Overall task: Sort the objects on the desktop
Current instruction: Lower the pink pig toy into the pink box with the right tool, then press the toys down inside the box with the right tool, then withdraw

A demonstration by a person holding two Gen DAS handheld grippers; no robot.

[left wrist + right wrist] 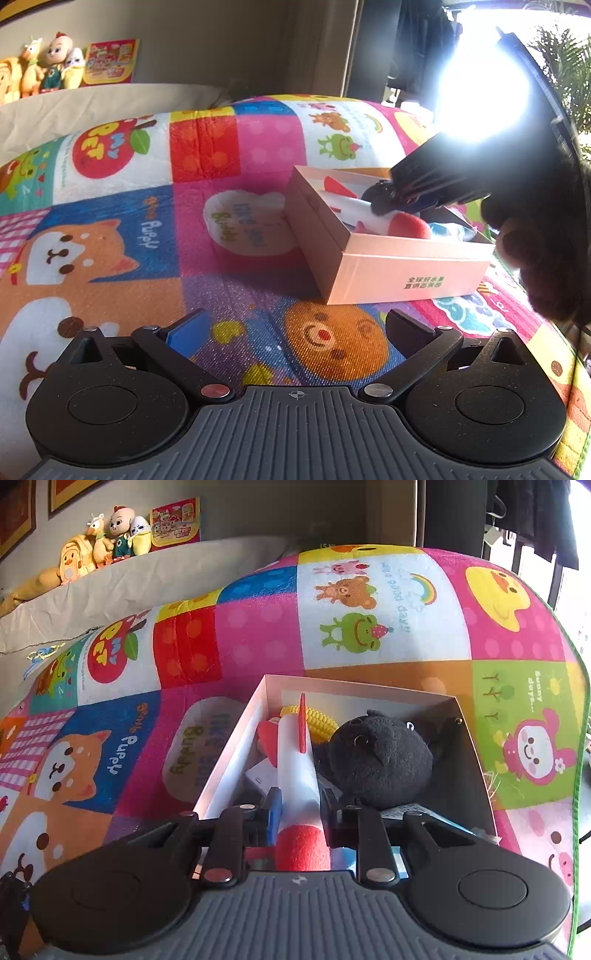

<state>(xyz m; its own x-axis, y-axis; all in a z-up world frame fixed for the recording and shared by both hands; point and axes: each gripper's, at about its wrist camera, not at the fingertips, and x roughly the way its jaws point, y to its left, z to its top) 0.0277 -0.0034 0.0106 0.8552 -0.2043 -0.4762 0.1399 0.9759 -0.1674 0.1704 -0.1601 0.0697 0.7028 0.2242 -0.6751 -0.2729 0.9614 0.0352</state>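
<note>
A pink cardboard box (410,275) sits on the colourful cartoon mat (147,229); it also shows in the right wrist view (236,734). My right gripper (300,805) is shut on a white foam rocket with red nose and fins (297,771), holding it inside the box. The rocket shows in the left wrist view (364,210) under the right gripper (388,201). A black plush toy (380,757) and a yellow toy corn (321,718) lie in the box. My left gripper (295,328) is open and empty, low over the mat in front of the box.
Plush toys (107,542) and a red card (175,518) line a ledge behind a grey cushion (147,576). The mat's green-trimmed edge (581,701) drops off at the right. Bright window glare (484,85) fills the upper right.
</note>
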